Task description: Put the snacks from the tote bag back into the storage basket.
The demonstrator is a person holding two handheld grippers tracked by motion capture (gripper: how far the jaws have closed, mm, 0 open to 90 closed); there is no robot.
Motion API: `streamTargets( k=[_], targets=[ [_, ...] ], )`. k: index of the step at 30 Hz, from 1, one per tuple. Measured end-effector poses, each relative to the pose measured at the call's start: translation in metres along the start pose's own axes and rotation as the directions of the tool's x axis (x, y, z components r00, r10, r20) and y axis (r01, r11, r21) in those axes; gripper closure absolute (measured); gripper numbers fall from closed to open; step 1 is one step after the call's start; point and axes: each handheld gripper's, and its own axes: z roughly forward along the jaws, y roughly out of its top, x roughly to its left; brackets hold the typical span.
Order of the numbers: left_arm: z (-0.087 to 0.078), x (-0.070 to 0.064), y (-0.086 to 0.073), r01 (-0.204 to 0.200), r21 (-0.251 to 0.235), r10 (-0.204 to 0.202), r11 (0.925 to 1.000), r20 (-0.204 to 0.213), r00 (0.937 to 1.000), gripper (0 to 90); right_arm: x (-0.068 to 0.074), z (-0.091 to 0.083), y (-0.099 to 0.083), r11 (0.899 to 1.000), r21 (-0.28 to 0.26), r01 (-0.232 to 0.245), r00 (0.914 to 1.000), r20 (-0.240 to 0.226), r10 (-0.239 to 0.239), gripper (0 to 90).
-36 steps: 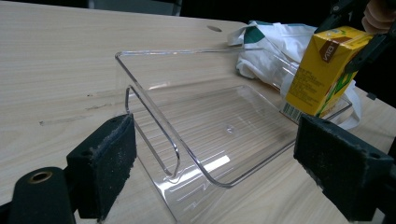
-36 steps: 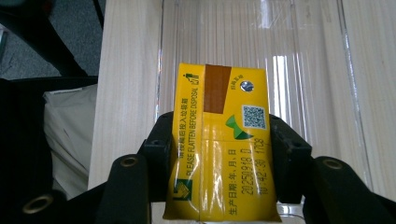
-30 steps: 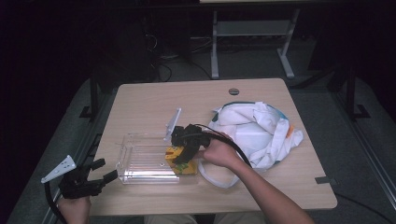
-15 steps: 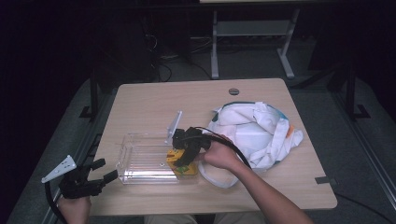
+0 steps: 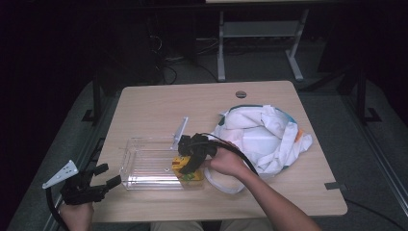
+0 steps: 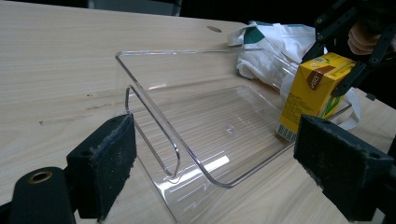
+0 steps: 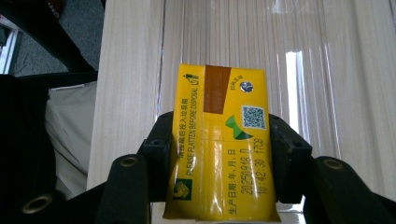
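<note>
High view: right gripper [image 5: 188, 161] clamps carton [image 5: 185, 168] at tray [image 5: 144, 166] right edge.

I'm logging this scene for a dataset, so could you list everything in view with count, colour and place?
Drink carton: one, yellow, held at the right end of the bin.
Bin: one, clear plastic, front left of the table.
Cloth bag: one, white with teal trim, right of the bin.
Table: one, light wood, centre.
Desk frame: one, grey, on the floor behind.
Right gripper: one, black, clamped on the carton.
Left gripper: one, black, jaws apart, off the table's front left corner.
</note>
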Motion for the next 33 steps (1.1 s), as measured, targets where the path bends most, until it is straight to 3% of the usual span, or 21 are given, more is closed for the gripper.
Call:
streamTargets(
  k=[33],
  targets=[
    [-0.008,-0.001,-0.003,0.011,-0.014,-0.011,0.9998,-0.018,0.9998,12.8,0.001,-0.002,-0.015,1.000,-0.001,-0.007,0.9996,-0.025,0.007,49.0]
  ],
)
